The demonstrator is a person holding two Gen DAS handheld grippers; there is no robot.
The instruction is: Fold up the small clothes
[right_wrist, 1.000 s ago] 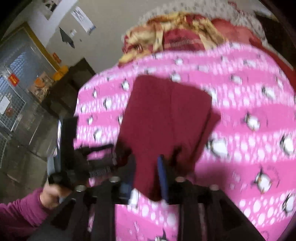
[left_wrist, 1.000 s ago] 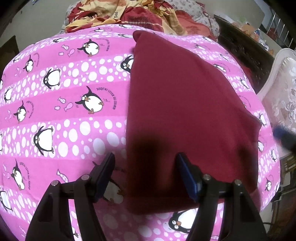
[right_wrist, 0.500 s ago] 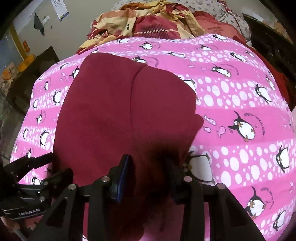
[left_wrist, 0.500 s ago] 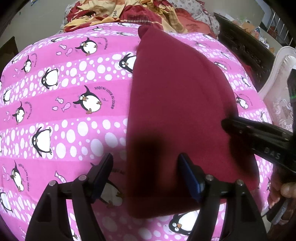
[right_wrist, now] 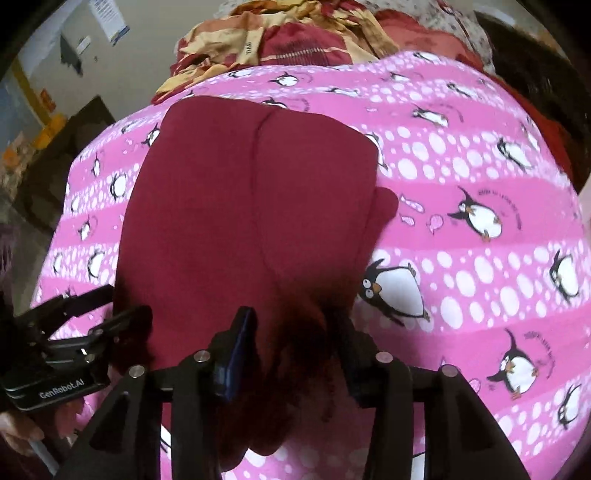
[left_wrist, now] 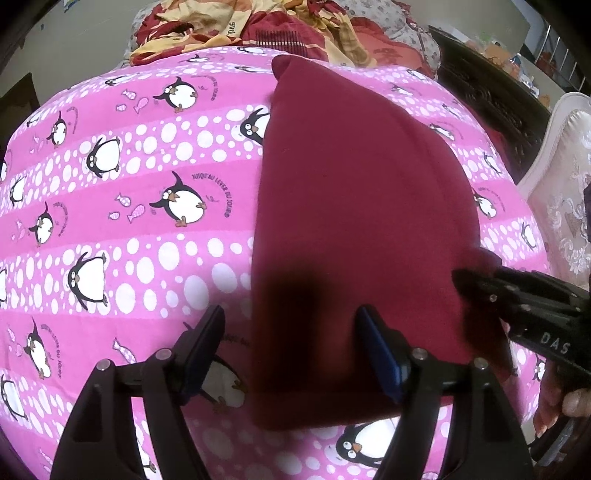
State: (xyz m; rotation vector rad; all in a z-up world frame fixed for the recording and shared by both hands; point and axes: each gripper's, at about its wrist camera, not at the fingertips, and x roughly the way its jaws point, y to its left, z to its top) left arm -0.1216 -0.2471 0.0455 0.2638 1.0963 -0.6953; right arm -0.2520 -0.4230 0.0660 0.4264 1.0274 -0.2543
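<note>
Garment (left_wrist: 354,206), maroon and part-folded, lies flat on the penguin bedspread (left_wrist: 110,206). Left gripper (left_wrist: 291,350) hangs wide, holding nothing; right gripper (right_wrist: 291,343), just opening, straddles the near hem unclamped. Next: pinch both near corners, fold forward.

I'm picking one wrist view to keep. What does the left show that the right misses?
Left only: a white padded chair at the bed's edge, and the garment's straight left edge. Right only: a seam down the garment, a flap poking out its right side, wall posters. Both: the maroon garment on the penguin sheet, the clothes heap, and each other's gripper.
</note>
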